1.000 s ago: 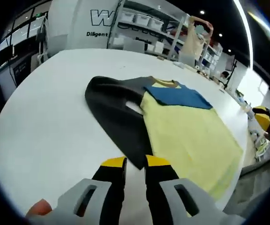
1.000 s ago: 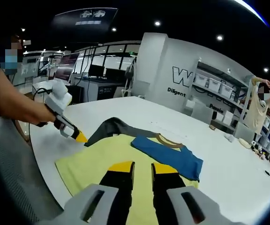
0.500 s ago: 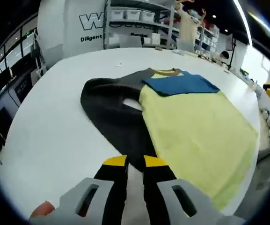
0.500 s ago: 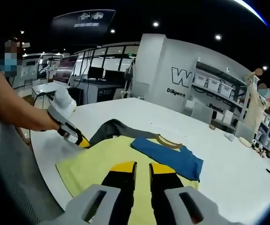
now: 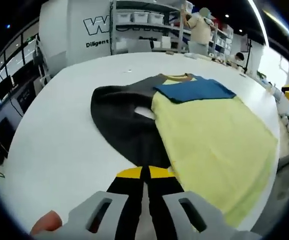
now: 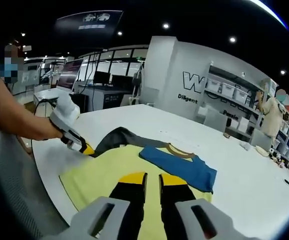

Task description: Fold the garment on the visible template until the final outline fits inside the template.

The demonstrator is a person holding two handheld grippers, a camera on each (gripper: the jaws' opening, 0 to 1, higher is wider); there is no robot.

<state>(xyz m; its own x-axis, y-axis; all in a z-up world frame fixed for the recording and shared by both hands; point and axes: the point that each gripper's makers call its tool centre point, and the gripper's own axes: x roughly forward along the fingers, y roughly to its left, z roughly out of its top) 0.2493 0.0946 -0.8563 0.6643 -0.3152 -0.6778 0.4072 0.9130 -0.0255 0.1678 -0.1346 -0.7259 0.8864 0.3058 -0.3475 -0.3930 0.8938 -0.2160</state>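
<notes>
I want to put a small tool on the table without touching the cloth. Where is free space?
The white table is bare on the gray sleeve side, and beyond the collar toward the shelves. The near edge is crowded: the yellow shirt reaches it, and both grippers work there.

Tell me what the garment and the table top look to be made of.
Garment: soft knit cloth, probably cotton jersey; matte, lies limp with gentle wrinkles, in yellow, blue and dark grey panels. Table: smooth white hard surface, possibly laminate; faint sheen, no grain visible.
</notes>
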